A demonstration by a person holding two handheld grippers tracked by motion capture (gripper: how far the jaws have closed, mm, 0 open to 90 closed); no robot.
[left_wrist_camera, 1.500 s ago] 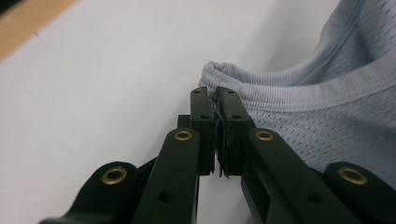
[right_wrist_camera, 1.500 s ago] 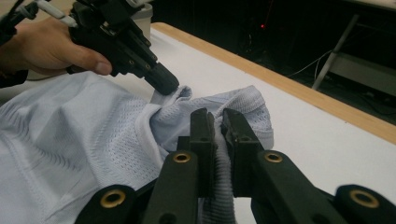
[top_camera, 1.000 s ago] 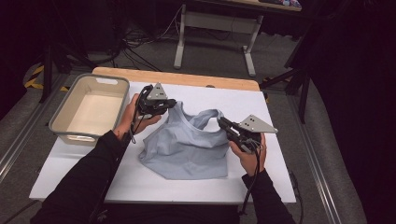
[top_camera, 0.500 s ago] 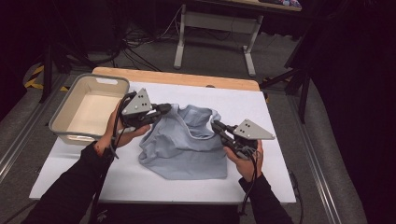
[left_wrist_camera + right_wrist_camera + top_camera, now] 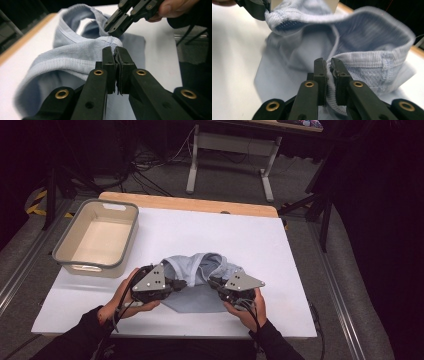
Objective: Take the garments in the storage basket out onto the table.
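I am drawing both grippers, left [image 5: 181,283] and right [image 5: 214,282], back toward me, folding the shirt's [image 5: 200,270] far hem over its near half.

From my seat I see a grey carpeted floor [image 5: 320,245] around the white-topped table [image 5: 250,240]. Beyond its far wooden edge stands a white-legged desk frame [image 5: 230,165], with black cables [image 5: 150,175] trailing left. Yellow-black hazard tape [image 5: 36,202] marks the far-left floor; the surroundings are dark.

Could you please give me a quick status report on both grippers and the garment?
Left hand-held gripper and right hand-held gripper both shut on shirt hem. Shirt bunched on table. Bin off left, nothing blocking.
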